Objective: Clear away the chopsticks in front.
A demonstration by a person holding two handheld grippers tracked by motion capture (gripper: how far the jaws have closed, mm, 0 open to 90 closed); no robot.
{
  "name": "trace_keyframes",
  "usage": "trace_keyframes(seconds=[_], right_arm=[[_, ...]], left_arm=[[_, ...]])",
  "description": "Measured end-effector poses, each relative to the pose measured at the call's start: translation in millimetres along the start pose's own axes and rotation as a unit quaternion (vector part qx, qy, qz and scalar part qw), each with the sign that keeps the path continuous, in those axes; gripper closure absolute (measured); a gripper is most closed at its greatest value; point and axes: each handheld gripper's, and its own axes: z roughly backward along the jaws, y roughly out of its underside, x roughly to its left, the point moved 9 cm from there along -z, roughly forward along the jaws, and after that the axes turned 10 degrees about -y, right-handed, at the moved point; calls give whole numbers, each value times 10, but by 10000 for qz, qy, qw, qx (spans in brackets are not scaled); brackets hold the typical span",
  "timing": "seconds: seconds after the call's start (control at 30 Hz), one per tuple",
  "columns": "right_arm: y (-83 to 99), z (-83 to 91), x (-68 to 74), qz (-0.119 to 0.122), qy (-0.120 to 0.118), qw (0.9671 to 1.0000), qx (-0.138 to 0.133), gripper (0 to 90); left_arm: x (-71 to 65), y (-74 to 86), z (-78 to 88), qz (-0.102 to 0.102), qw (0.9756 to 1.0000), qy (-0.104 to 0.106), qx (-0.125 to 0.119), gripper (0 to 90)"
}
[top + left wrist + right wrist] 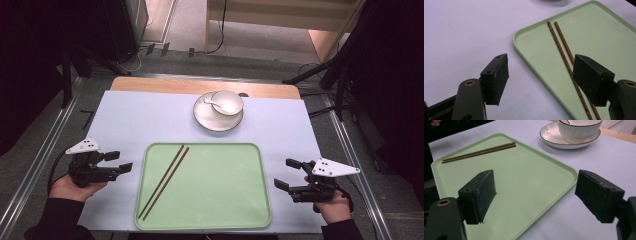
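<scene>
Tabletop: chopsticks [164, 181] nearer left tongs [123, 161].

A pale green rectangular plastic tray [220, 200] lies on a pale lavender table cover [130, 120]. On the tray's left part lie two dark brown wooden chopsticks [165, 180], finely speckled. Beyond the tray's far edge, a white ceramic plate with a dark rim [207, 120] carries a white ribbed bowl, also dark-rimmed [227, 102], with a white spoon [215, 103].

Even overhead light brightens the table, surroundings fall dark, and both close views are slightly soft.
</scene>
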Motion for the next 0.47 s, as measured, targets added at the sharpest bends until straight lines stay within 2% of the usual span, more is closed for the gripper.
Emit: trace_keyframes(seconds=[0.47], right_arm=[[-18, -5, 22, 40, -66, 10000, -45, 169]], left_arm=[[84, 44, 4, 179, 9998, -64, -5, 293]])
